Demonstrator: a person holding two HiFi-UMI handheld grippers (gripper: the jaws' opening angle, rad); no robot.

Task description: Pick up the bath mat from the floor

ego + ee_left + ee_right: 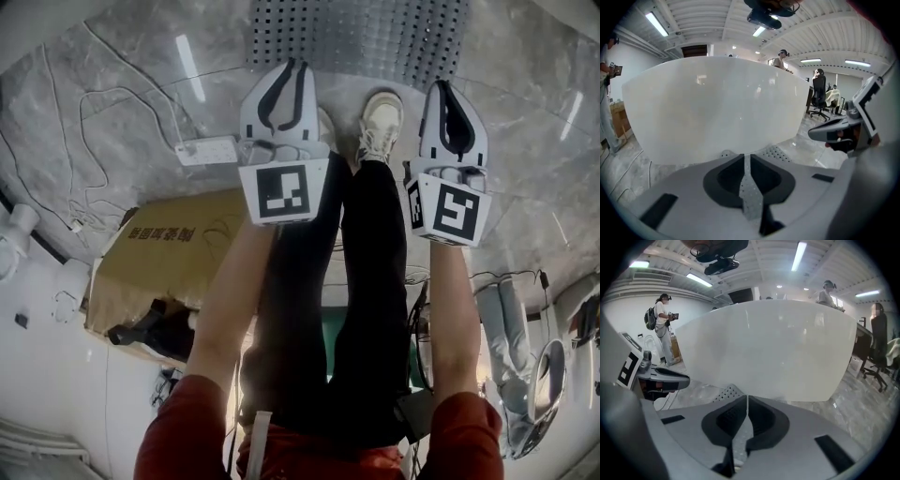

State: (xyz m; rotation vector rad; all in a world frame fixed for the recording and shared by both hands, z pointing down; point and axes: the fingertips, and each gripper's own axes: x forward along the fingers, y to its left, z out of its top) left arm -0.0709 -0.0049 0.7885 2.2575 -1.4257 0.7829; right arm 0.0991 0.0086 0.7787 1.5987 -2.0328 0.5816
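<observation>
Both jaw pairs pressed together, nothing clamped: left gripper point(294, 67) and right gripper point(443, 89) are held over our shoes. Bath mat point(361, 33) lies flat on the floor just ahead, grey and perforated.

- The floor point(112, 84) under me is glossy grey marble, streaked with the reflections of ceiling lights.
- A grey bath mat point(361, 37) full of small holes lies flat on it, straight ahead of my feet.
- My pale shoe point(380, 127) stands on the marble just short of the mat's near edge.
- A white power strip point(208, 150) lies to my left, near the mat's corner, and thin white cables point(81, 141) loop away from it across the floor.
- A brown cardboard box point(164, 253) sits further back on my left, with dark print on its top flap.
</observation>
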